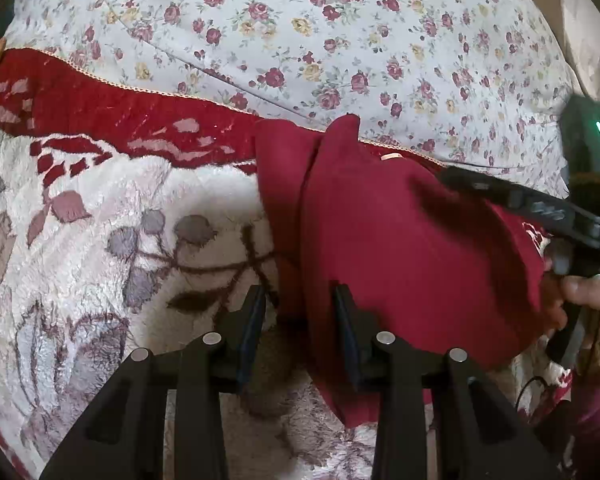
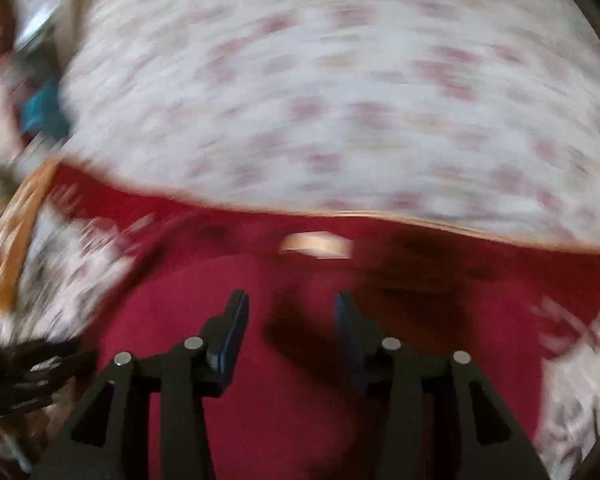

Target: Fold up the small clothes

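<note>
One dark red garment lies on a plush cream blanket with red and grey leaf patterns, its far end reaching the edge of a floral sheet beyond; its long axis runs away from the viewer, slightly tilted to the left. The left gripper sits at the garment's near left edge with its jaws a little apart; that folded edge lies between them, and the pads do not seem to press it. The right gripper hangs over the middle of the same red cloth, jaws spread and holding nothing (this view is badly blurred). From the left camera, a hand holds the right tool just beside the garment's right edge. Count: one garment, two grippers, one blanket, one sheet. The left gripper looks nearer a graspable edge for the next fold.
</note>
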The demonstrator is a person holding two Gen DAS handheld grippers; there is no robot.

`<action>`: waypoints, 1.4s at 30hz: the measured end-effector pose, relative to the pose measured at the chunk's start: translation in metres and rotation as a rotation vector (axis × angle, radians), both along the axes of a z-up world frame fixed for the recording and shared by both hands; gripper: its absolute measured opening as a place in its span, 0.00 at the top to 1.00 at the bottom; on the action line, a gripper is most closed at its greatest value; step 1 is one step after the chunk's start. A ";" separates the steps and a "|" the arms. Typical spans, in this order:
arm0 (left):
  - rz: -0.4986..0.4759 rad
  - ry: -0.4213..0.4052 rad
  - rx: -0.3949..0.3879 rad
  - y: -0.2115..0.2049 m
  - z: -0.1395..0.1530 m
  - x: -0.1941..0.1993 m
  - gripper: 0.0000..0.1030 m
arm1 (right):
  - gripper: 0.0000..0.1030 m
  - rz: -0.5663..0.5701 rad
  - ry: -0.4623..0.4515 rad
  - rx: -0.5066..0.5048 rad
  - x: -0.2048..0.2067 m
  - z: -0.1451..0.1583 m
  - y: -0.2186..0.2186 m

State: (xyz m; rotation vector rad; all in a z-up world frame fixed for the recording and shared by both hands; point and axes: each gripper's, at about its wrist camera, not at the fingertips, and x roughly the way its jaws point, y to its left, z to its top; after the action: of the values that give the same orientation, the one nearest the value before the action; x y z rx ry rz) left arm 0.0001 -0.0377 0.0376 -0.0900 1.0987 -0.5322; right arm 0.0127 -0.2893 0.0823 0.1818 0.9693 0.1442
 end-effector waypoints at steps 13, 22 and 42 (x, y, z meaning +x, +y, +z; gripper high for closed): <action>0.015 0.006 -0.015 0.004 -0.002 0.000 0.83 | 0.55 0.064 0.065 -0.011 0.086 -0.059 0.109; 0.016 -0.028 0.022 0.000 0.002 -0.007 0.83 | 0.48 0.058 0.010 0.070 0.061 -0.037 0.095; 0.018 -0.043 0.041 -0.001 0.001 -0.008 0.79 | 0.25 0.131 0.102 0.010 0.074 -0.047 0.136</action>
State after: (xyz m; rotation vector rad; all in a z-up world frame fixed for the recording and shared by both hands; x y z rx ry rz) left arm -0.0075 -0.0391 0.0384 -0.0529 1.0654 -0.4931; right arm 0.0864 -0.1535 0.0357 0.1359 1.0823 0.2624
